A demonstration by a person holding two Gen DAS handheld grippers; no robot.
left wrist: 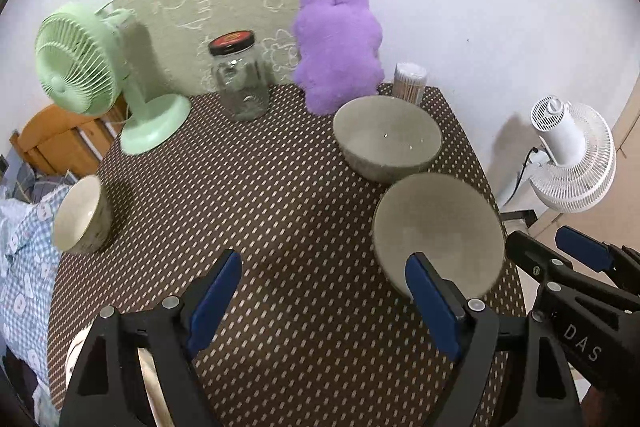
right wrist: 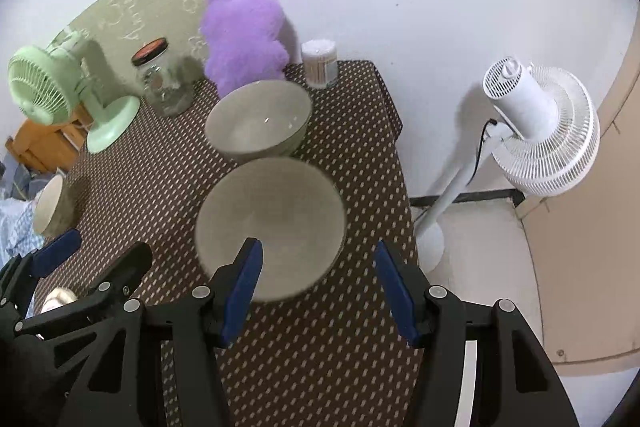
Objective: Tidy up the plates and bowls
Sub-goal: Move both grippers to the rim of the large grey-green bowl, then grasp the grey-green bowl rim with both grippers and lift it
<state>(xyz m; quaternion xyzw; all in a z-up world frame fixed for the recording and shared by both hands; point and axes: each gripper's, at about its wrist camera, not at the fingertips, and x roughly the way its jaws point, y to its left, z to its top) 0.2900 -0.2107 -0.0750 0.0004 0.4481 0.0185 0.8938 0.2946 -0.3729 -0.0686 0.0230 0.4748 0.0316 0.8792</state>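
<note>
Bowls are the subject: three sit on a table covered by a brown dotted cloth [left wrist: 280, 227]. The left gripper [left wrist: 324, 303] has its blue-padded jaws spread wide, with only bare cloth between them. Its right finger crosses in front of the near grey bowl [left wrist: 436, 223], and whether it touches the bowl cannot be told. The right gripper [right wrist: 318, 291] is moderately open; its left finger overlaps the near grey bowl [right wrist: 272, 211] in view, while its right finger stands clear of the bowl, so nothing is pinched. Just behind, almost touching it, sits the far grey bowl [left wrist: 386, 137], upright and empty. A cream bowl [left wrist: 80, 213] rests well apart at the table's left edge. A pale rim shows beneath the left gripper, too hidden to identify. Along the back stand a green desk fan [left wrist: 80, 67], a glass jar [left wrist: 240, 83] with a black lid, a purple plush toy [left wrist: 336, 47] and a tub of toothpicks [left wrist: 410, 83]. A white pedestal fan [right wrist: 536, 123] stands on the floor beyond the table's right side.
</note>
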